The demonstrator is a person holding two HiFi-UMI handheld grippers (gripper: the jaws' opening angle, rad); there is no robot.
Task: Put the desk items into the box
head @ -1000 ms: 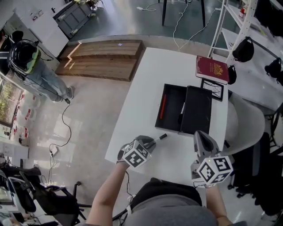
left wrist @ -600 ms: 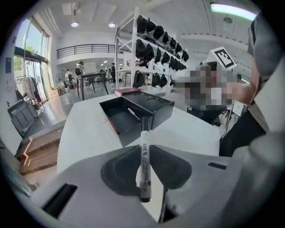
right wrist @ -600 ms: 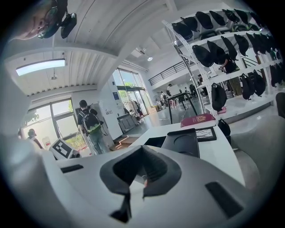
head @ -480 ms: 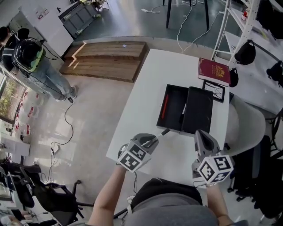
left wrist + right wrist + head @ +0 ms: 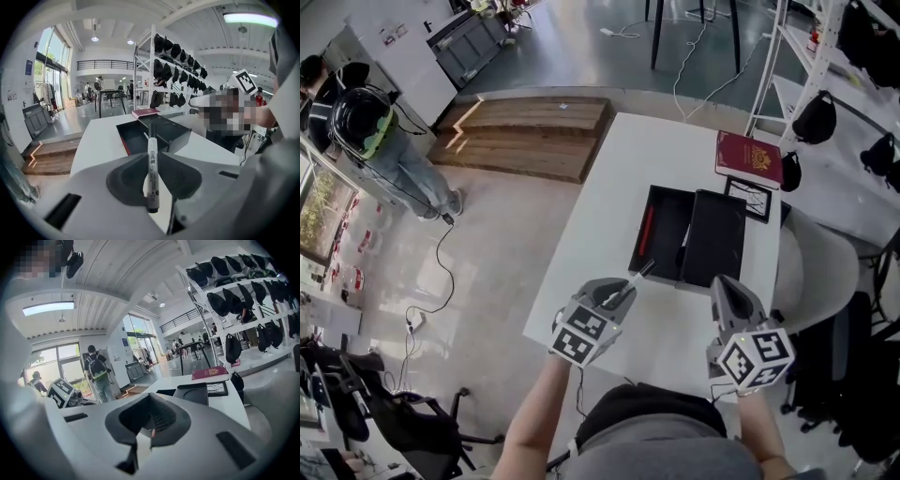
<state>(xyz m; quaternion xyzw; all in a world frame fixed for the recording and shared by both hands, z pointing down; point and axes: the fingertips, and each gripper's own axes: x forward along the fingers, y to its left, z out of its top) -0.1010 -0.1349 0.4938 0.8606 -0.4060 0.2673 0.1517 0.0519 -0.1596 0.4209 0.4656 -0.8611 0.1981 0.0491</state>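
The left claw (image 5: 622, 292) holds a white marker (image 5: 637, 276) with a black cap. In the left gripper view, the marker (image 5: 152, 159) stands upright between the two pads of the left claw (image 5: 152, 180), which press on its barrel from both sides. Its capped end points toward the black box (image 5: 140, 138).

Compared with one second ago, the left claw is higher above the worktop (image 5: 614, 187) and closer to the box (image 5: 659, 191). Earlier, the marker was low, just before the near left corner of the box. Now, in the head view, its tip comes to the near wall of the box. The marker is not inside the box yet.

The right claw (image 5: 725, 285) is at the same place as before, near the right corner of the box on the person's side, in front of the lid (image 5: 717, 239). In the right gripper view, the jaws of the right claw (image 5: 146, 427) stand only narrowly apart and hold nothing.

The box lies open on the worktop, with its lid flat beside it on the right. A red pen (image 5: 645, 230) lies inside along the left wall. Behind the box there is a dark red book (image 5: 750, 157), and between the book and the box lies a small black frame (image 5: 752, 199). These things have not moved.
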